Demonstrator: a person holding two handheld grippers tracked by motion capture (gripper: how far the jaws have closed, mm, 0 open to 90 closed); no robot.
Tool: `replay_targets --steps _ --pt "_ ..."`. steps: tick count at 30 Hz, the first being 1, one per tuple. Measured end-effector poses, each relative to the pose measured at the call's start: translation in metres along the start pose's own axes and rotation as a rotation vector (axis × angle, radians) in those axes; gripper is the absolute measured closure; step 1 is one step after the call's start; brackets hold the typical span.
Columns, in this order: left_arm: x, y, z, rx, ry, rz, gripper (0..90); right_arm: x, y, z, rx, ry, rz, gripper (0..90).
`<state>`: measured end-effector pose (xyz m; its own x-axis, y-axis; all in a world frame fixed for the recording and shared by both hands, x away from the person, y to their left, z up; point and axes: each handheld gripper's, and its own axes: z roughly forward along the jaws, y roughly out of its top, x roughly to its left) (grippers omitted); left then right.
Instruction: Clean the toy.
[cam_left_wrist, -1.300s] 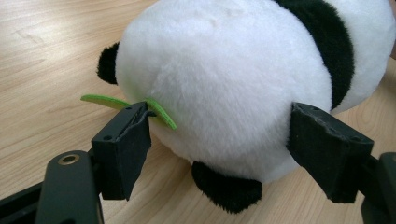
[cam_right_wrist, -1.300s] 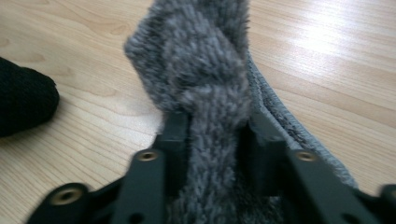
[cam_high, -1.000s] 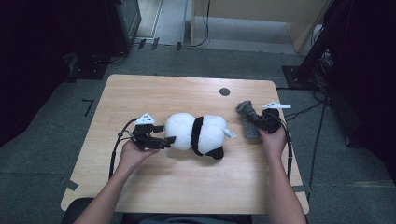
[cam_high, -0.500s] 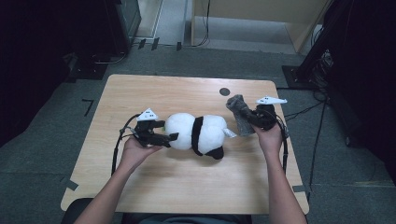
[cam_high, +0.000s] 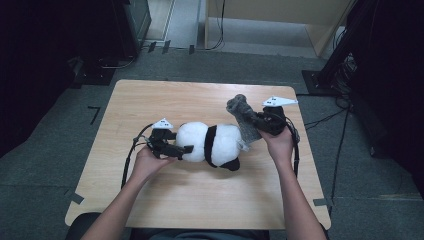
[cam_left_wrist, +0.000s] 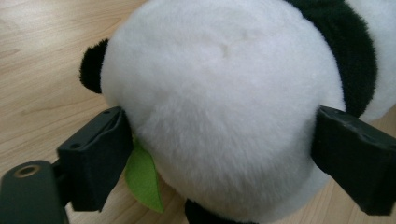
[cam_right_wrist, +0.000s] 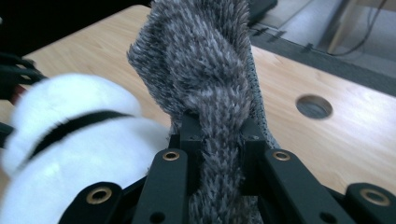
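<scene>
Left hand-held gripper (cam_high: 186, 149): jaws spread wide to either side of the white rump of the black-and-white plush panda toy (cam_high: 212, 144); they have just been opening, with the panda's body between them. In the left gripper view the two black pads (cam_left_wrist: 95, 156) sit at the fur's edges; whether they press in or merely brush it cannot be told.

Left hand (cam_high: 147, 162): wrapped round the gripper body, resting low at the table's left-centre; black cable loops out to its left.

Right hand-held gripper (cam_high: 252, 121): jaws pressed together, pinching a grey fuzzy knitted sock (cam_high: 242, 115). In the right gripper view the grey pile (cam_right_wrist: 205, 88) is squeezed between the two pads and rises above them in a loose, twisted column.

Right hand (cam_high: 277, 142): holds the gripper raised above the table, near the right edge; grey three-cornered plate on top.

Sock position: lifted clear of the table, its free end standing up and leaning toward the far side; its lower part is just beside the panda's head end.

Panda position: lying on its side across the table's middle, between the two grippers; black band round the middle, black ear low at the near side. A small green felt leaf (cam_left_wrist: 142, 179) shows beneath it in the left gripper view.

Table (cam_high: 200, 210): light wooden top with a round hole (cam_right_wrist: 314, 106) near the far right.

Surroundings: grey carpeted floor (cam_high: 45, 165), dark equipment at the edges.
</scene>
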<state>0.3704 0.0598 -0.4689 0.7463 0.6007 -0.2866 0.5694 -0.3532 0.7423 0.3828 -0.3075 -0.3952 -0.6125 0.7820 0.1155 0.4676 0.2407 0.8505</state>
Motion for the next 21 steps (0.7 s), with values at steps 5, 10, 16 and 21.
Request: replay_targets --steps 5,10,16,21 --pt "-0.005 -0.002 -0.001 0.001 0.025 0.005 29.4 0.016 0.021 0.007 -0.003 0.065 -0.019 78.1" --pt "-0.010 -0.002 -0.002 0.001 0.043 0.001 37.0 0.035 0.042 0.021 0.046 0.101 -0.065 78.7" --pt "-0.014 -0.002 -0.003 -0.004 0.063 0.000 41.4 0.056 0.060 0.041 0.086 0.142 -0.098 78.6" --pt "-0.015 -0.003 -0.003 -0.007 0.072 -0.002 41.5 0.073 0.069 0.062 0.129 0.164 -0.127 78.6"
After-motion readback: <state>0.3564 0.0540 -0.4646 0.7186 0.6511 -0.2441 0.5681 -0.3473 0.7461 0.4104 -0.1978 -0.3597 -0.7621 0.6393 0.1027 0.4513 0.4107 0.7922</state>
